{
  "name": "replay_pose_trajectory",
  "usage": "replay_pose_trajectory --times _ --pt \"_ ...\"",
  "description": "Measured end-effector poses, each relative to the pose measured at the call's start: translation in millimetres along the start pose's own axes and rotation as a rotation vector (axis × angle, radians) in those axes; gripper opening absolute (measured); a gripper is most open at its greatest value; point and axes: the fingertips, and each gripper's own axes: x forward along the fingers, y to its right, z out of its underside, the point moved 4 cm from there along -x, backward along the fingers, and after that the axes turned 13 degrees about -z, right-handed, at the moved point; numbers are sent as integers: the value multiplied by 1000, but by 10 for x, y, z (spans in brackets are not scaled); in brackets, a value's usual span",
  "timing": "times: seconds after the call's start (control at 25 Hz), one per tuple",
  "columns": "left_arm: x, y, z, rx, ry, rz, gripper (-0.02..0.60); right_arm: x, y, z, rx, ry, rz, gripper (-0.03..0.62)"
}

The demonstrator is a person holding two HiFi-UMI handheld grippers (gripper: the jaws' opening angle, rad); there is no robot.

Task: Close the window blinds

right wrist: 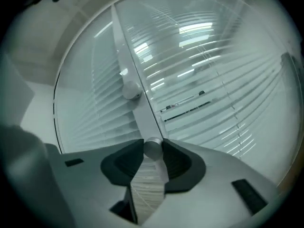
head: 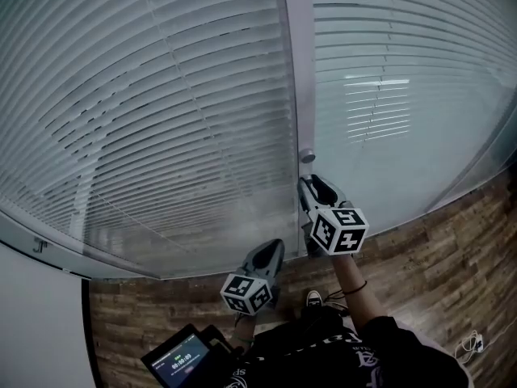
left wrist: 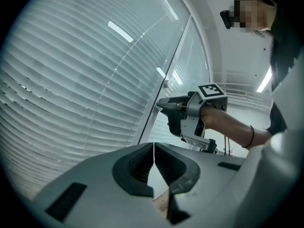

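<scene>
Slatted blinds [head: 161, 120] hang behind glass on both sides of a grey upright frame [head: 297, 71]. Two round knobs sit on that frame. My right gripper [head: 304, 186] is shut on the lower knob [right wrist: 152, 147], which shows between its pads in the right gripper view. The upper knob [head: 307, 156] stands free just above it and shows again as the upper knob [right wrist: 130, 90]. Narrow gaps show between slats [right wrist: 199, 99] beside the frame. My left gripper [head: 273, 249] hangs lower, left of the right one, jaws shut together on nothing [left wrist: 154, 151]. From there the right gripper [left wrist: 164, 104] appears against the frame.
Wood-plank floor [head: 452, 241] runs along the foot of the glass. A small device with a lit screen [head: 182, 358] is at the bottom left, beside a white wall panel [head: 40, 322]. A cable [head: 472, 344] lies on the floor at the right. A shoe [head: 313, 299] shows below my grippers.
</scene>
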Motion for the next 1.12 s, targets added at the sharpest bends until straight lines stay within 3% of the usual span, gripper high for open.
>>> replay_pose_trajectory --times 0.2,0.48,0.76,1.12 --pt "-19 13 14 3 -1 8 8 -1 17 9 111 38 -12 137" --pt "-128 -30 10 4 -12 19 8 -62 -66 98 50 9 5 137" --pt "-371 29 131 16 -13 43 8 -485 -235 614 -16 -108 13 137" --pt "-1019 216 421 31 -34 118 8 -1220 -825 1330 -39 -210 10 136"
